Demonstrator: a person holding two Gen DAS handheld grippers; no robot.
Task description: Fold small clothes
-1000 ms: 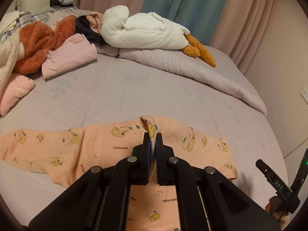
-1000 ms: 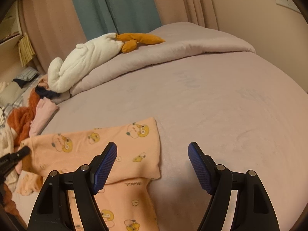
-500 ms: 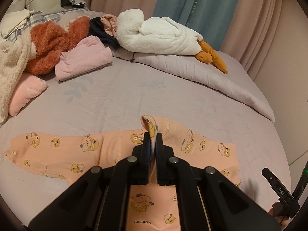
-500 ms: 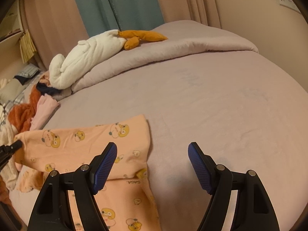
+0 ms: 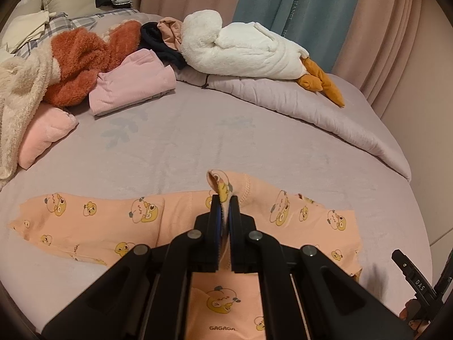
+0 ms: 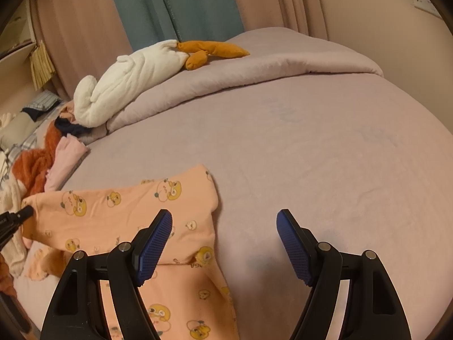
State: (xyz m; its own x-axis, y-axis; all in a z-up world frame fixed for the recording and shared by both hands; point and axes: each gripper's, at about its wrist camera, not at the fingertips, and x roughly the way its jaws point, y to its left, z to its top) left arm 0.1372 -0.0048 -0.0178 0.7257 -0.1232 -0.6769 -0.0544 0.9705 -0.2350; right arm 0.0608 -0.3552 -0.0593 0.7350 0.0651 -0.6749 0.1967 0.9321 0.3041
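Both wrist cameras sit low over the bed [image 5: 198, 141], facing the curtains [image 6: 175, 8]; both catch the plush goose [image 5: 249, 51].

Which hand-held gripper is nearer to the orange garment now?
Left. The left hand-held gripper is shut on a raised pinch of the orange garment. The right hand-held gripper is open above the garment's edge, gripping nothing.

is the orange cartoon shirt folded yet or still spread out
Partly folded. The orange shirt has one sleeve spread flat, the other side doubled over; the left gripper pinches a raised fold.
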